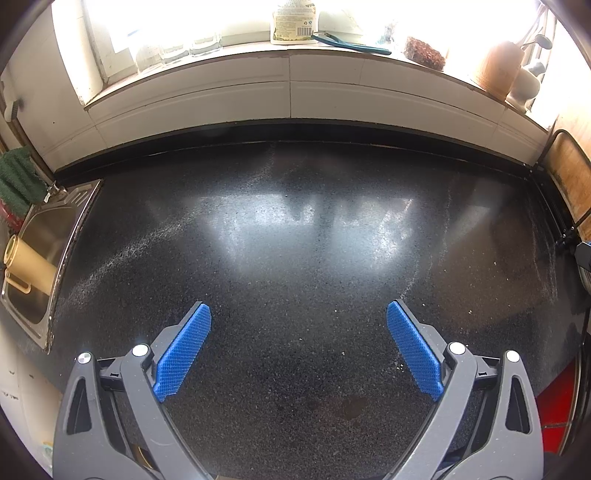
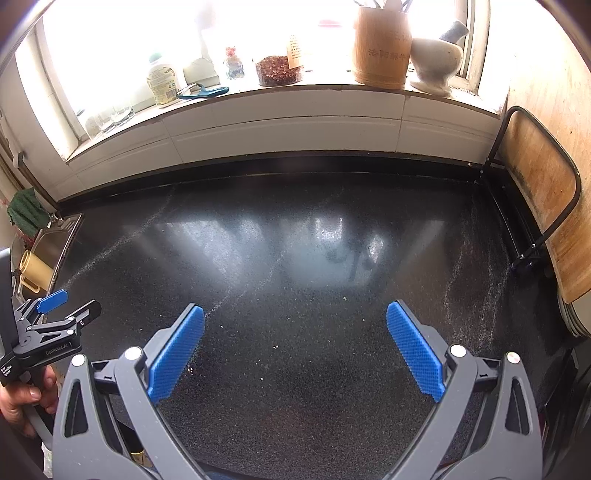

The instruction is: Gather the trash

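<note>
Trash on this dark speckled countertop point(image 1: 295, 240) comes down to tiny pale crumbs point(image 1: 399, 366), scattered on the right part of the surface, just outside the right-hand finger. From the left wrist, the left gripper point(image 1: 298, 314) hovers over the counter with its blue pads point(image 1: 183, 354) spread wide and nothing between them. Off to the left sits a steel sink point(image 1: 48, 236) with a yellowish cup point(image 1: 27, 264) lying in it, and a green cloth point(image 1: 16, 181) hangs above. On the windowsill point(image 1: 258, 55) stand a labelled bottle point(image 1: 294, 22), a blue-handled tool point(image 1: 354, 44) lying just beside it, and a wooden holder point(image 1: 498, 68) far right.

Over to the right wrist: the right gripper point(image 2: 295, 315) is also opened wide above the counter, pads point(image 2: 415, 350) holding nothing. More crumbs point(image 2: 275, 347) lie between its fingers, one fleck point(image 2: 344, 297) further ahead. At the left edge the left gripper point(image 2: 74, 302) shows from the side, fingers parted, gripped by a hand point(image 2: 26, 398). A wooden cutting board point(image 2: 543, 199) stands on edge in a black rack point(image 2: 532, 254) at the right, and a mortar with pestle point(image 2: 437, 59) sits on the sill beside the wooden holder point(image 2: 382, 46)
</note>
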`<action>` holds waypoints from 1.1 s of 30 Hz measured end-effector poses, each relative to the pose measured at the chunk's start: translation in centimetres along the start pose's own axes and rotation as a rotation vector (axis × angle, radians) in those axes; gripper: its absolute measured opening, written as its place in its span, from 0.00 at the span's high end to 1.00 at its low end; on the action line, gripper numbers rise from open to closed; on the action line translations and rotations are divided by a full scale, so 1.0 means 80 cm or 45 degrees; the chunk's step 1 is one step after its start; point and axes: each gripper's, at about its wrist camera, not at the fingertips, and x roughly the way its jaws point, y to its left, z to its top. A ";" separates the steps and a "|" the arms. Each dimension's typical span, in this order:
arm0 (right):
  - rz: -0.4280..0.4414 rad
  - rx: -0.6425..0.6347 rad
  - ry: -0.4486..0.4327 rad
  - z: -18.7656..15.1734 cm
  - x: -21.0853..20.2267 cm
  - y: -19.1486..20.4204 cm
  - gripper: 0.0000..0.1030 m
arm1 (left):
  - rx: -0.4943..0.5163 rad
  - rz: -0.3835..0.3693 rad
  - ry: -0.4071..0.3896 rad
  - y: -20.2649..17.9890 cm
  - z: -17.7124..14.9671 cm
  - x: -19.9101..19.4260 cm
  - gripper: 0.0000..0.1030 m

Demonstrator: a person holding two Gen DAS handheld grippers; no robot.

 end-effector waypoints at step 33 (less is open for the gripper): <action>-0.006 0.009 0.010 -0.003 0.002 0.002 0.07 | 0.022 -0.001 0.005 0.001 0.002 0.001 0.09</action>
